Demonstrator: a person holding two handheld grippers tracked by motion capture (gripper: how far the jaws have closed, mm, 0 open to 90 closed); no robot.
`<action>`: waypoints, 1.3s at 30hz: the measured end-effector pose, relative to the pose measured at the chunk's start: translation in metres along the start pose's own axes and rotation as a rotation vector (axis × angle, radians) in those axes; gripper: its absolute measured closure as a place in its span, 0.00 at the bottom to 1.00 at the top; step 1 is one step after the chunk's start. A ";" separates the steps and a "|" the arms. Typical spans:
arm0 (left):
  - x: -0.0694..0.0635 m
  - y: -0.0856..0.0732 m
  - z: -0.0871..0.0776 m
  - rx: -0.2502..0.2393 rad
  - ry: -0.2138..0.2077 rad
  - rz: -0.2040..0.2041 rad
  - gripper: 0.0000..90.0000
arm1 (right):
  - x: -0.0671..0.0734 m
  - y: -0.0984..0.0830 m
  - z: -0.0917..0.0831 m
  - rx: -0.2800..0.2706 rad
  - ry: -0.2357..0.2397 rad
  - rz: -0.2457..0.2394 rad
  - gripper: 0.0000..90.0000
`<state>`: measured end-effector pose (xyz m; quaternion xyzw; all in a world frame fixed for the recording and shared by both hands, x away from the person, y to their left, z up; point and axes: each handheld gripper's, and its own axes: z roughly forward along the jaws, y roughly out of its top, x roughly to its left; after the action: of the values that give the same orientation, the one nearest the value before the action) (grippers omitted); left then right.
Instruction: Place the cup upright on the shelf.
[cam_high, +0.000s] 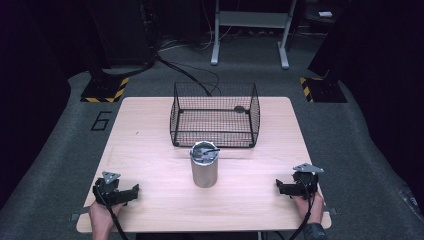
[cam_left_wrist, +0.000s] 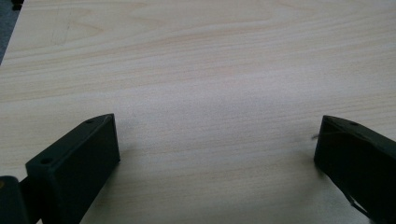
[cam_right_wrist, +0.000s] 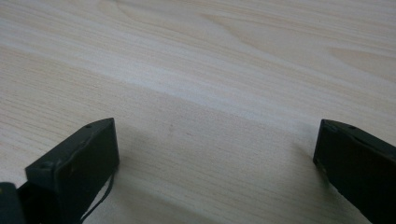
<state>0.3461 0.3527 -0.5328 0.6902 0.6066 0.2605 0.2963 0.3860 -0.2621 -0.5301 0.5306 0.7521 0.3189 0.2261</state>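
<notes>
I see a shiny metal cylinder (cam_high: 204, 164) standing mid-table (cam_high: 150, 150), just before a black wire basket (cam_high: 215, 114) (square mesh). My left gripper (cam_high: 131, 190) and right gripper (cam_high: 281, 186) rest on pale wood, jaws spread wide, holding nothing.

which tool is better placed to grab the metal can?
Near even, slight edge to left. The can stands centred in front of the basket. The left tool looks marginally nearer it than the right tool. Both are open, empty, resting on the table.
</notes>
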 end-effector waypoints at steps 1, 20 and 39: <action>0.000 0.000 0.000 0.000 0.000 0.000 0.00 | 0.000 0.000 0.000 0.000 0.000 0.000 0.00; 0.002 0.001 -0.002 0.022 -0.018 0.017 0.00 | 0.003 0.004 0.004 -0.005 0.001 0.011 0.00; -0.017 0.018 -0.025 -0.074 -0.114 0.053 0.00 | 0.002 0.003 0.003 0.001 0.004 0.001 0.00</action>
<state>0.3384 0.3362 -0.5025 0.7083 0.5601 0.2509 0.3488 0.3889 -0.2585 -0.5301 0.5306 0.7525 0.3197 0.2239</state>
